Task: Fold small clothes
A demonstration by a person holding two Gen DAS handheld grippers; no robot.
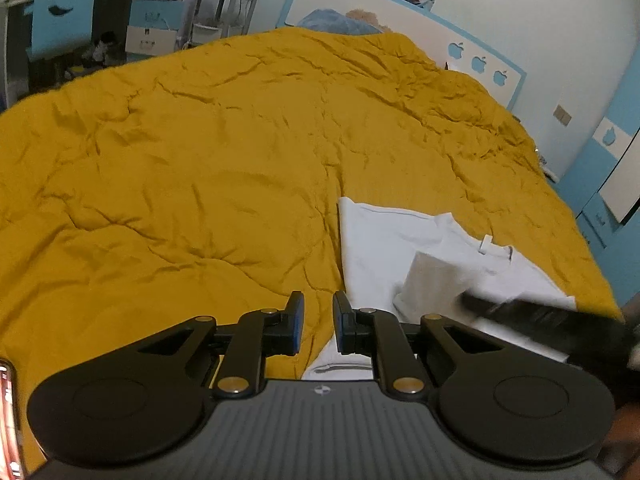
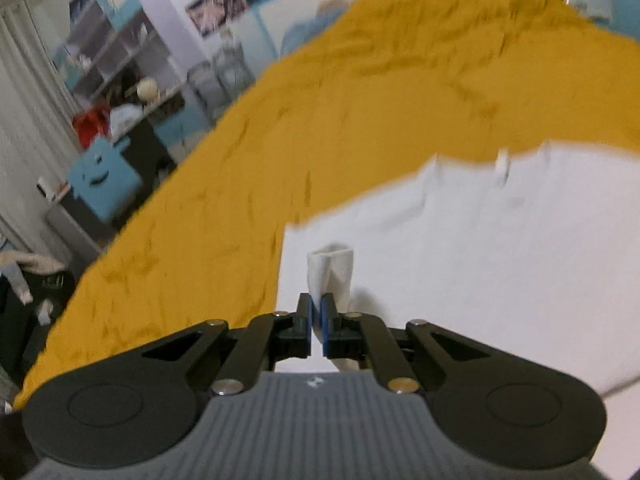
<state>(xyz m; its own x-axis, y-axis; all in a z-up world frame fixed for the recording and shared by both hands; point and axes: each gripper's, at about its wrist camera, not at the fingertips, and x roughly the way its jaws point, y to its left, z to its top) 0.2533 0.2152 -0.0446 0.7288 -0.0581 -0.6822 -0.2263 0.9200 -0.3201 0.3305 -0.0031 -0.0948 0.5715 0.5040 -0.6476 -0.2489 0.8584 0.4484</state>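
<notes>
Right gripper [image 2: 316, 308] on shirt [image 2: 500, 248] fold, upright

Dim indoor light; right wrist view motion-blurred; left sharper; fisheye bending at edges.

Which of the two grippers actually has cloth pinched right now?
The right gripper: its fingers are shut on a fold of the white garment. The left gripper stands slightly apart with nothing between.

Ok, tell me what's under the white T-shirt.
The white T-shirt lies on the mustard-yellow duvet, which shows all around it. Whatever is beneath the shirt's middle is covered.
</notes>
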